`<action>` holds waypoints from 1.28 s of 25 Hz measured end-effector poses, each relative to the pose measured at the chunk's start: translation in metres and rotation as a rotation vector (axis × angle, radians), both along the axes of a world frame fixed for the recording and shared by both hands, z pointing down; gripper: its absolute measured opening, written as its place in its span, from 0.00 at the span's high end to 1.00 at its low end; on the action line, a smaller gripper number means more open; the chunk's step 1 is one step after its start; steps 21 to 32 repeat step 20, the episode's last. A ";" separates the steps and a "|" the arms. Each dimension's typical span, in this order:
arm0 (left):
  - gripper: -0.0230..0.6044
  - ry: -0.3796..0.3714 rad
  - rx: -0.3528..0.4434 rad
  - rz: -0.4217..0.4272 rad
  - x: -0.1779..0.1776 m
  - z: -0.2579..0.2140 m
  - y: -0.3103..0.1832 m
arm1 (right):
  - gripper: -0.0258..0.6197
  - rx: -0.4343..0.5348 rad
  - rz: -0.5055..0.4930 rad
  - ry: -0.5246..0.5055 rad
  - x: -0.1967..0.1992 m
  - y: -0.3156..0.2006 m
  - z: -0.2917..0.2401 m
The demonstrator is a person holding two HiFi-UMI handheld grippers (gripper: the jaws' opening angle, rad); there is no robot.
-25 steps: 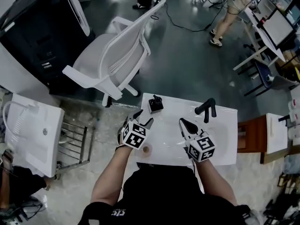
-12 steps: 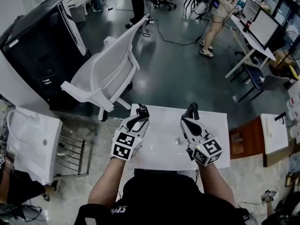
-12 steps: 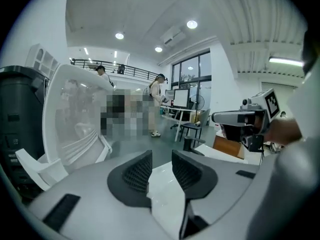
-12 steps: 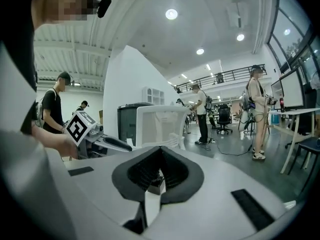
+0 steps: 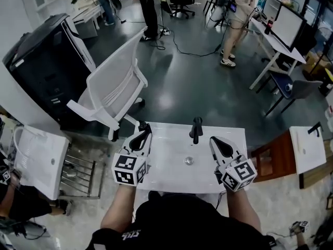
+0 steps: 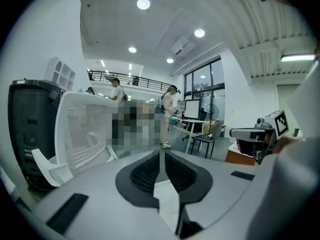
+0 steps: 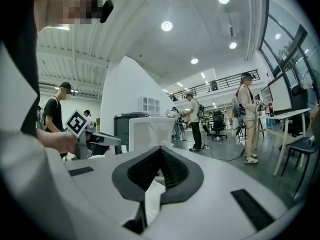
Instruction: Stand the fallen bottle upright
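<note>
A white basin top [image 5: 171, 168] lies below me, with a black faucet [image 5: 196, 129] at its far edge and a round drain [image 5: 189, 161]. A small dark tip [image 5: 141, 124], which may be the bottle, peeks out past my left gripper at the far left corner; whether it stands upright I cannot tell. My left gripper [image 5: 143, 133] hangs above that corner. Its jaws are closing, a thin slit remains between the pads [image 6: 147, 171], and nothing is between them. My right gripper [image 5: 214, 141] is raised over the right side, shut and empty [image 7: 161, 156].
A white chair [image 5: 117, 87] stands just beyond the basin, and a black cabinet [image 5: 41, 61] at far left. A second white basin [image 5: 36, 160] and a wire rack [image 5: 83, 171] sit to the left, a wooden stand [image 5: 268, 152] to the right. People stand by desks [image 5: 276, 33] in the distance.
Both grippers have lifted off the basin toward the camera and now point nearly level. The left jaws have gone from wide apart to nearly together. The head view has tilted up.
</note>
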State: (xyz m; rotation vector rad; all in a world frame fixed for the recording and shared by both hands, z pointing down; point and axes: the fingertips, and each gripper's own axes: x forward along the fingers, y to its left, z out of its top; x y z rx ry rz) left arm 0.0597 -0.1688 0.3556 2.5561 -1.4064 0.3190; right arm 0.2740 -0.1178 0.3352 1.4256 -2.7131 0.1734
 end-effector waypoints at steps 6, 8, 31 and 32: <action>0.91 -0.009 0.028 -0.022 0.022 -0.011 0.002 | 0.94 0.034 0.006 -0.013 0.021 0.001 -0.005; 0.92 -0.001 0.042 -0.019 0.030 -0.018 0.003 | 0.94 0.034 0.012 -0.018 0.029 0.004 -0.006; 0.92 0.001 0.090 0.020 0.049 -0.034 -0.011 | 0.94 0.066 0.031 -0.033 0.036 -0.010 -0.016; 0.92 0.001 0.090 0.020 0.049 -0.034 -0.011 | 0.94 0.066 0.031 -0.033 0.036 -0.010 -0.016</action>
